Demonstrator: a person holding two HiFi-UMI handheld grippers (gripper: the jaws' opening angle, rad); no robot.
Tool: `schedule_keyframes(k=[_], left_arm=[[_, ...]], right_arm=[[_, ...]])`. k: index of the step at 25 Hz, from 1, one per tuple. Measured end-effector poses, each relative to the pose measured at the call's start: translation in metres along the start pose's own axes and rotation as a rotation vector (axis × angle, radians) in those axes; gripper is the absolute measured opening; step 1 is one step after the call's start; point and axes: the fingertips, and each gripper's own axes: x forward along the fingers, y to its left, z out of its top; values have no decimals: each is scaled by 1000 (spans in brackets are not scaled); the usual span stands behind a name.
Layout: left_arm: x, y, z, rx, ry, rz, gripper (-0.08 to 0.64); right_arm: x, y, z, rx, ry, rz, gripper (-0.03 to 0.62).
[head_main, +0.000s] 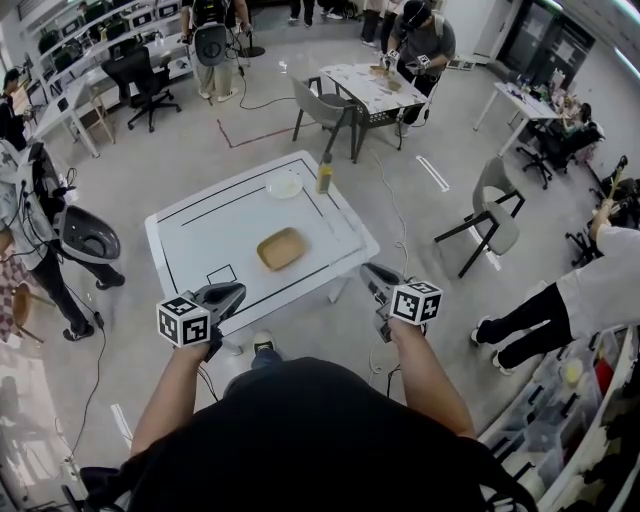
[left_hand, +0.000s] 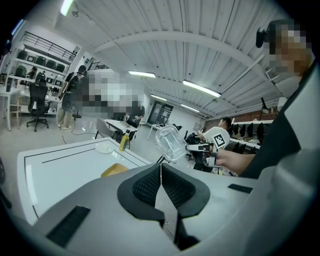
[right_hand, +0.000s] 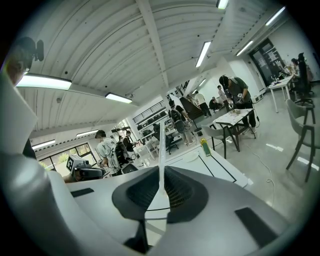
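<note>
Pinching a clear plastic tray by its rim, the right gripper has its jaws shut on it. In the right gripper view the tray shows only edge-on, as a thin pale strip rising between the pads. In the head view it is nearly lost against the grey floor. Whether it is a lid or a shallow box cannot be told.

The left gripper has its jaws pressed together with nothing between them. Both grippers hover just off the near side of the white table, the left by its near edge and the right past its right corner.

A tan dish lies near the table's middle. At the far edge sits a white plate, with a yellow bottle just beside it. The table's legs are mostly hidden.
</note>
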Motion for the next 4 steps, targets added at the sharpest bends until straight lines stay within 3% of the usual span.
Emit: schedule_keyframes(k=[4], left_arm=[[-1,-1,4,1,-3,-2,28]], right_arm=[[-1,2,2,0,-1,1,44]])
